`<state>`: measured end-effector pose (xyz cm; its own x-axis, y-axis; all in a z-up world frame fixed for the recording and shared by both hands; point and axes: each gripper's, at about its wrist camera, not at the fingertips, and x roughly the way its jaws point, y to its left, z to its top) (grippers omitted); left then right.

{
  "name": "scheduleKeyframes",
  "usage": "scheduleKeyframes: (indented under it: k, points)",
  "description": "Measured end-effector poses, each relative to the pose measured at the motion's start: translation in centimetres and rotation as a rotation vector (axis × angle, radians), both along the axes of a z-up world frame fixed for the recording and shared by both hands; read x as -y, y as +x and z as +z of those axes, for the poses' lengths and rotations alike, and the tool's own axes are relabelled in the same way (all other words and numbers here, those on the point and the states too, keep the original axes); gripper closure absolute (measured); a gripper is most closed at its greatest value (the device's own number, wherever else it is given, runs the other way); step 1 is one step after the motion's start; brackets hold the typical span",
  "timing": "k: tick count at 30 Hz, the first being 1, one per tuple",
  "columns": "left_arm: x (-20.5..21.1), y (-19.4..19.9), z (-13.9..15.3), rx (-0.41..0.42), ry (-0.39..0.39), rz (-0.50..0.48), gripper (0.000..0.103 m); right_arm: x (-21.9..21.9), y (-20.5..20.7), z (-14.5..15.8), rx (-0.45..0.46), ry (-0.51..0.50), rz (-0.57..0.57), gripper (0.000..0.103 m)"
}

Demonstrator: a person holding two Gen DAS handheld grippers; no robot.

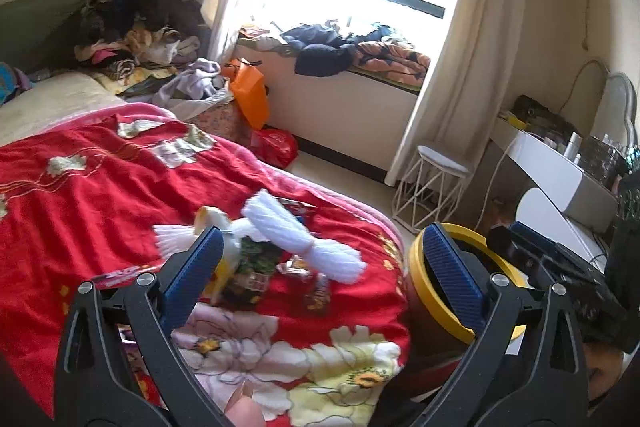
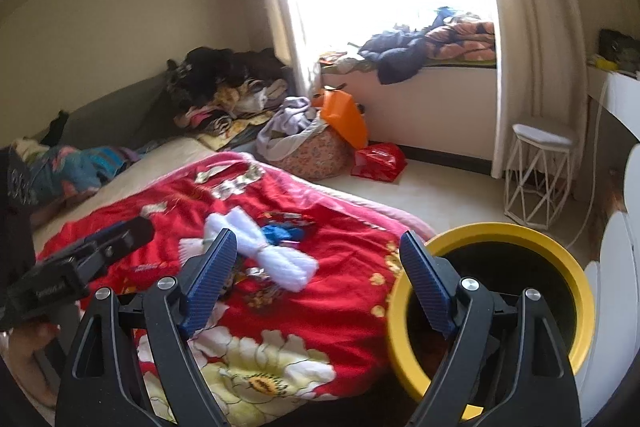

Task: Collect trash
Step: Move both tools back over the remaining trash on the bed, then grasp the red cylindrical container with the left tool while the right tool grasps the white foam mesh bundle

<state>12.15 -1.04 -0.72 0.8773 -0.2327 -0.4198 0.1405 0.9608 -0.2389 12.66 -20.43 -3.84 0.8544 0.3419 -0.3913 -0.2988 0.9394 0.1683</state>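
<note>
Trash [image 1: 256,263] lay scattered on the red floral blanket [image 1: 100,187] covering the bed, partly under a bundle of white foam netting [image 1: 304,239]. Just off the bed's edge stood a yellow-rimmed bin [image 2: 496,239]. Both the left gripper [image 1: 324,275] and the right gripper [image 2: 316,283] had their fingers spread wide, holding nothing.

A heap of dark clothes [image 1: 132,11] is piled at the far corner of the bed [image 1: 52,99], against the wall. More clothes [image 1: 340,45] lie strewn along the window ledge. On the floor below, an orange bag [image 1: 250,95] leans beside a red bag [image 1: 276,145]. A white wire stool [image 1: 434,183] stands by the curtain [image 1: 452,67].
</note>
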Motion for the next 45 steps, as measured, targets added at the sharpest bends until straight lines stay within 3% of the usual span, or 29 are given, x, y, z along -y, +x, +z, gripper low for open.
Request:
scheduleKeyframes:
  k: [8,14,23,34,37,40,43,45]
  points:
    - [-3.9,0.2,-0.5,-0.015,0.019,0.070,0.011,-4.5,-0.1,-0.5,-0.005,-0.091,0.104,0.022]
    - [-7.7,0.8,-2.5,-0.108,0.066,0.099,0.011,-7.7,0.9,-2.2,-0.023,-0.187,0.159,0.022]
    - [-12.6,2.2,-5.1,-0.209,0.056,0.123,0.011,-9.4,4.2,-4.4,-0.083,-0.235,0.172,0.022]
    - [-13.5,5.4,-8.1,-0.323,0.105,0.006,0.011,-9.6,8.6,-6.6,-0.155,-0.285,0.161,0.022]
    - [-13.0,6.2,-9.0,-0.362,0.136,-0.017,0.020,-9.8,9.8,-7.4,-0.182,-0.304,0.164,0.023]
    - [-12.6,6.5,-9.4,-0.381,0.152,-0.023,0.026,-9.9,10.8,-8.3,-0.214,-0.314,0.160,0.032]
    - [-12.6,6.5,-9.6,-0.385,0.154,-0.013,0.032,-10.0,11.7,-9.2,-0.255,-0.317,0.173,0.060]
    - [-12.9,6.4,-9.7,-0.393,0.145,0.000,0.042,-10.1,11.9,-9.7,-0.274,-0.319,0.183,0.081]
